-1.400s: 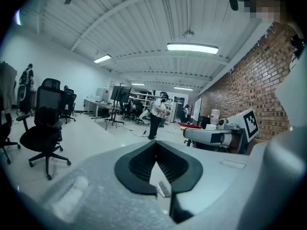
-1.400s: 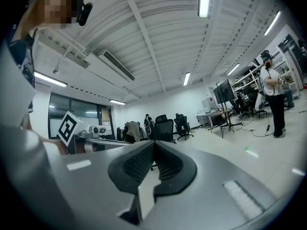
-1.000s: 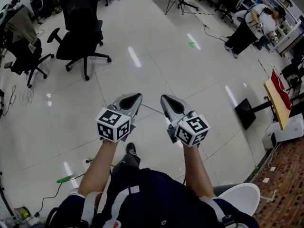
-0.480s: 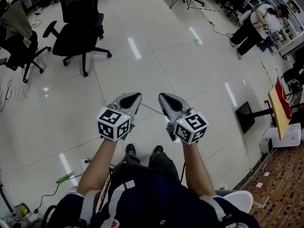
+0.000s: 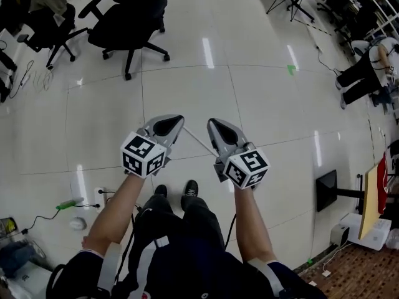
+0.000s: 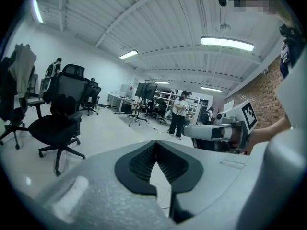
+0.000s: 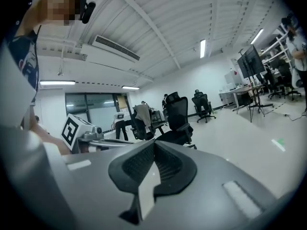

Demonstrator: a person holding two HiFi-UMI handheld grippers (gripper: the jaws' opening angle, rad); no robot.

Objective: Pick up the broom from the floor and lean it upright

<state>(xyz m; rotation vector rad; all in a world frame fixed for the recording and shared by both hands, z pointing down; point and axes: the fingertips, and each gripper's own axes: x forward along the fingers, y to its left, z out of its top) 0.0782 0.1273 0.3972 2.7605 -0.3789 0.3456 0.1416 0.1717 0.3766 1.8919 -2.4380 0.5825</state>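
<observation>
1. The left tongs [image 5: 177, 121] and right tongs [image 5: 213, 124] were clenched on nothing, side by side well short of the black chair [image 5: 128, 17], likely carried while searching.
2. The broom showed in no view, chair-side floor included.

My view turned. Black chair [image 5: 128, 30] now higher, more to right. Both shoes [image 5: 190, 187] show; before I saw just one. Person [image 5: 358, 80] far off now at right edge, partly cut off.

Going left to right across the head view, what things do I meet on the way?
Left to right: green object on the floor, left gripper, right gripper, black stand base, wooden tabletop.
</observation>
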